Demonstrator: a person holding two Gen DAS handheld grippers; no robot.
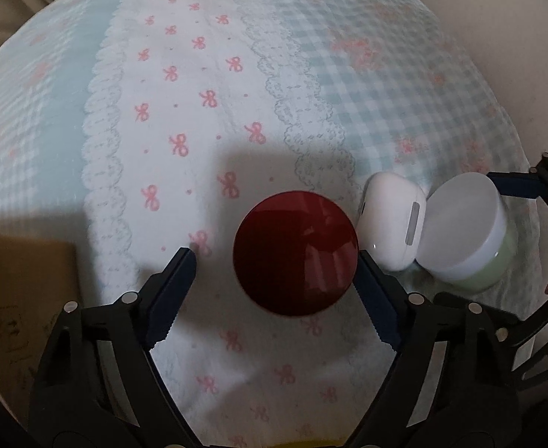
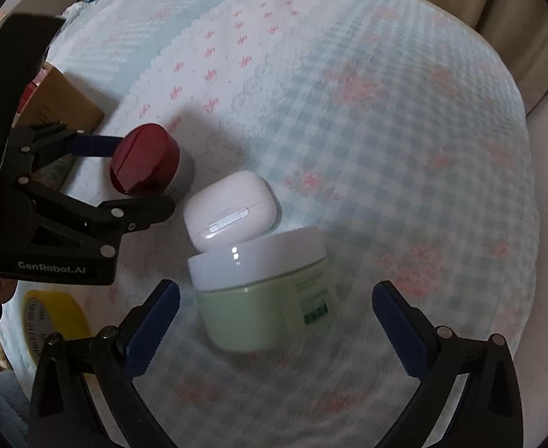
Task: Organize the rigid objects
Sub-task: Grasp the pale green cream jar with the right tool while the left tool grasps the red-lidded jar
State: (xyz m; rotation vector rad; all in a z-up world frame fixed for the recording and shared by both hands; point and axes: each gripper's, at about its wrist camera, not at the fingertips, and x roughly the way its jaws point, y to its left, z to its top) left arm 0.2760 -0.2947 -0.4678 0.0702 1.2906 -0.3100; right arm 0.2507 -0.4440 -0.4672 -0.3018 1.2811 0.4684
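A round red-lidded jar (image 1: 296, 252) stands on the patterned cloth between the open jaws of my left gripper (image 1: 275, 259); the right finger is at its edge, the left finger stands apart. It also shows in the right wrist view (image 2: 145, 158). A white earbud case (image 1: 391, 220) leans against a pale green jar with a white lid (image 1: 464, 227). My right gripper (image 2: 275, 298) is open around the green jar (image 2: 262, 291), not touching it. The earbud case (image 2: 231, 209) rests on that jar's far rim.
A brown cardboard box (image 1: 16, 298) lies at the left, also in the right wrist view (image 2: 63, 100). A yellow label (image 2: 55, 317) lies at the lower left. The cloth-covered round surface (image 1: 199, 74) is bordered by beige upholstery (image 2: 527, 37).
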